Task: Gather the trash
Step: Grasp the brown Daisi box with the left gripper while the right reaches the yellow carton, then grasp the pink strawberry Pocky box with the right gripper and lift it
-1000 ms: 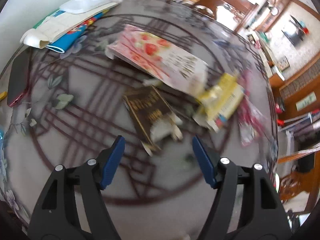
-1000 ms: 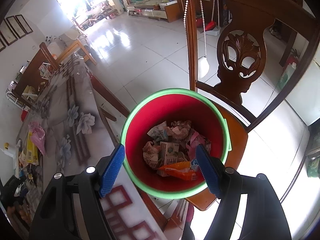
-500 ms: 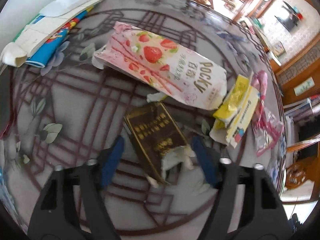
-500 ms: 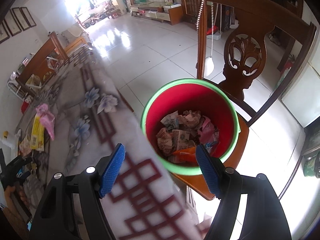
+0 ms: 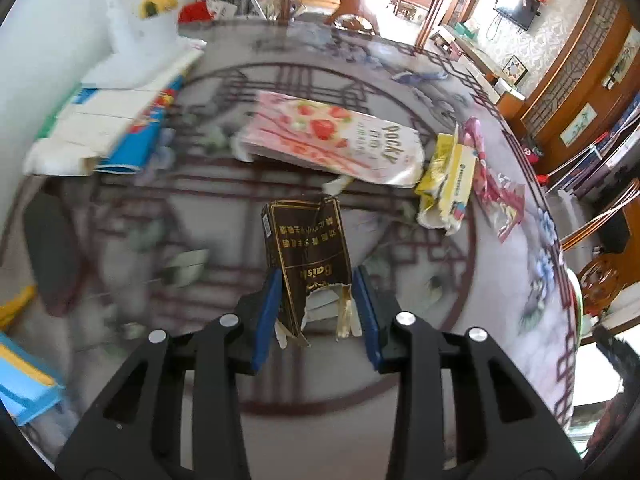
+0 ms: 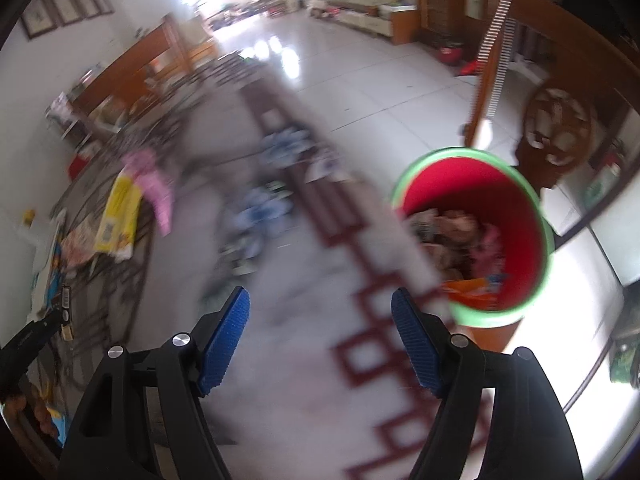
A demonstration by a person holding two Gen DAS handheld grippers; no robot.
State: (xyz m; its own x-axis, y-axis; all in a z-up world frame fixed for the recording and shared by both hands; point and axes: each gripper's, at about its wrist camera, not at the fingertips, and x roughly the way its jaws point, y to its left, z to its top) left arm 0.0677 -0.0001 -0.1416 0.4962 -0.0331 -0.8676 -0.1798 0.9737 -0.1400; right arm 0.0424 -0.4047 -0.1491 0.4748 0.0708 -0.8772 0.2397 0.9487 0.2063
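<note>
Left gripper (image 5: 316,304) has its jaws clamped on the torn brown box (image 5: 307,256), above the desk (image 5: 400,360). Right gripper (image 6: 320,336) hangs open near the red bin (image 6: 520,216).

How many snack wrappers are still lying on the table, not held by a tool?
3: the pink Pocky box at centre back, the yellow wrapper to its right, the pink wrapper further right. Smaller scraps may be hidden.
</note>
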